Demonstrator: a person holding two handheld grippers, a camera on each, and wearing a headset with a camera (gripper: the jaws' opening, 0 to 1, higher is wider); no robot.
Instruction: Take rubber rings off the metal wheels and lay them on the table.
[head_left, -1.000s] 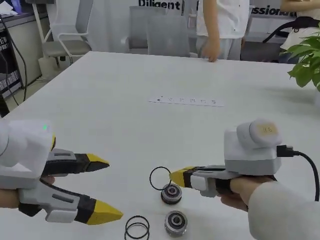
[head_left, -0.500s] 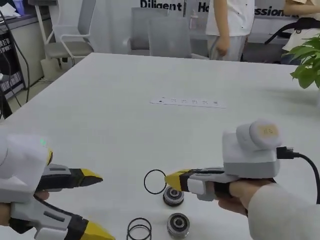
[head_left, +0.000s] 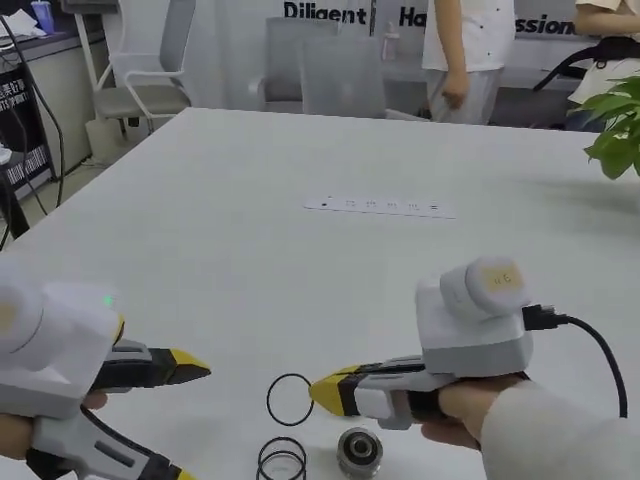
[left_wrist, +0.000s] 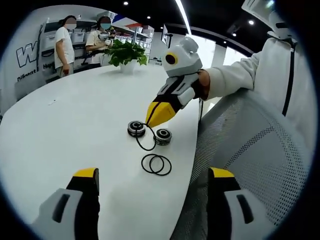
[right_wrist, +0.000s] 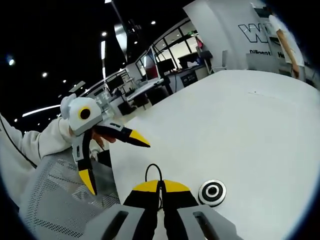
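My right gripper (head_left: 320, 392) is shut on a thin black rubber ring (head_left: 290, 398), which sticks out to the left of its yellow tips. One metal wheel (head_left: 360, 450) sits on the white table just below that gripper. In the left gripper view two wheels (left_wrist: 136, 128) (left_wrist: 162, 136) stand side by side, with the held ring (left_wrist: 146, 140) between them. Two loose rings (head_left: 282, 460) lie overlapping on the table near the front edge. My left gripper (head_left: 190, 425) is open at the lower left, holding nothing. The right gripper view shows its own tips (right_wrist: 161, 184) pinching the ring (right_wrist: 153, 172).
The table (head_left: 330, 270) stretches far ahead, with a small strip of print (head_left: 380, 207) at its middle. A potted plant (head_left: 618, 135) stands at the far right. People and grey chairs (head_left: 140, 85) are beyond the far edge. The near table edge lies close to the wheels.
My right gripper has drawn the ring to the left, away from the wheels, and now covers one wheel in the head view. The left gripper stays open.
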